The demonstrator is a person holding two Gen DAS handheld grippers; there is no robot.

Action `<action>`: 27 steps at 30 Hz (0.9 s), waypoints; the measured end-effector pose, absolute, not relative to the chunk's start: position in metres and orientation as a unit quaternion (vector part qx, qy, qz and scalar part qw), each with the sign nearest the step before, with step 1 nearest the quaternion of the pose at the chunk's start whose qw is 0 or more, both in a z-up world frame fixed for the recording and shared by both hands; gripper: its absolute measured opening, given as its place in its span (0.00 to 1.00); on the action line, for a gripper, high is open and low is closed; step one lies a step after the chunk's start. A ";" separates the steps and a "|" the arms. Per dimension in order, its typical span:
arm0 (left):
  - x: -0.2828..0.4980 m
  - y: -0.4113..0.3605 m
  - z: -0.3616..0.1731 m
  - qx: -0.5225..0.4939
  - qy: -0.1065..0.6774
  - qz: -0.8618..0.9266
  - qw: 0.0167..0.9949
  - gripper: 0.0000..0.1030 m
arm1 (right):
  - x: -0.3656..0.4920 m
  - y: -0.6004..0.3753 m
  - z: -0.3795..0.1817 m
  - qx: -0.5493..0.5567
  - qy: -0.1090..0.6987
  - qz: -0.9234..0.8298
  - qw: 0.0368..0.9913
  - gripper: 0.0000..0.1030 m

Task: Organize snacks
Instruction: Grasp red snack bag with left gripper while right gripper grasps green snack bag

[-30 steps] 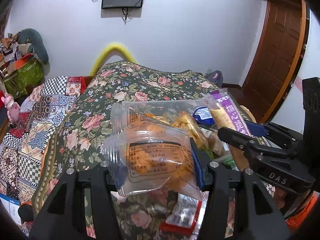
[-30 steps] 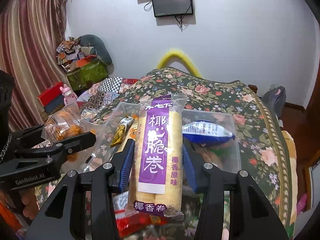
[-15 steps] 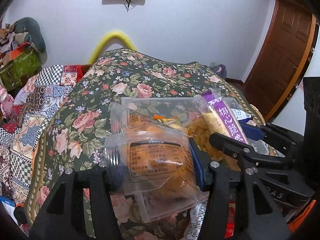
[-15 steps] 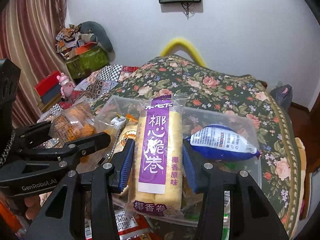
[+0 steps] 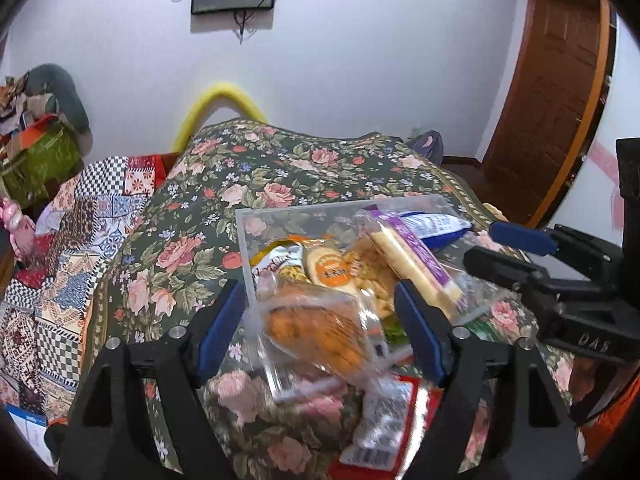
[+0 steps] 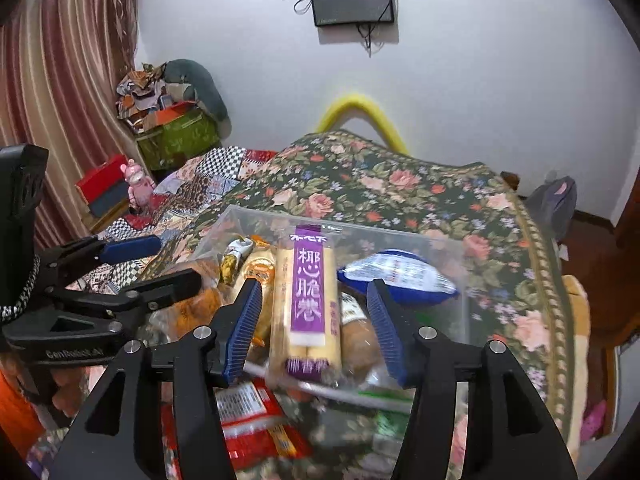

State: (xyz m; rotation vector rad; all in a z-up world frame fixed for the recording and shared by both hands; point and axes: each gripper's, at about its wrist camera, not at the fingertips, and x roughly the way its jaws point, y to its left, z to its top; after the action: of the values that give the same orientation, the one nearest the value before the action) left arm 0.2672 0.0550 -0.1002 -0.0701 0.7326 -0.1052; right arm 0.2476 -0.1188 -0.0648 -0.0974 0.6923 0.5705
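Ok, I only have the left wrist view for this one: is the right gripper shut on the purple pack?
Observer: No. The right wrist view shows the right gripper open, with a gap on each side of the purple pack.
Operator: Where does the pack lie?
Observer: Lengthwise on the snacks in the clear box, with the blue packet to its right.
Operator: Which face is up?
Observer: The label: a purple stripe with white characters faces the camera.
Operator: Anything tucked beside it?
Observer: A brownish snack at its lower right, too blurred to name.
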 end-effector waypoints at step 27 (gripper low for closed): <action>0.234 -0.009 -0.205 -0.038 0.477 -0.094 0.873 0.86 | 0.219 -0.198 -0.168 -0.014 0.451 0.206 0.868 0.58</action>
State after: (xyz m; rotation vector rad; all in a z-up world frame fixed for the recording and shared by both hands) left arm 0.2344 -0.0092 -0.2055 -0.0800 0.9962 -0.1956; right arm 0.2190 -0.1981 -0.1681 -0.0300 0.9434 0.4320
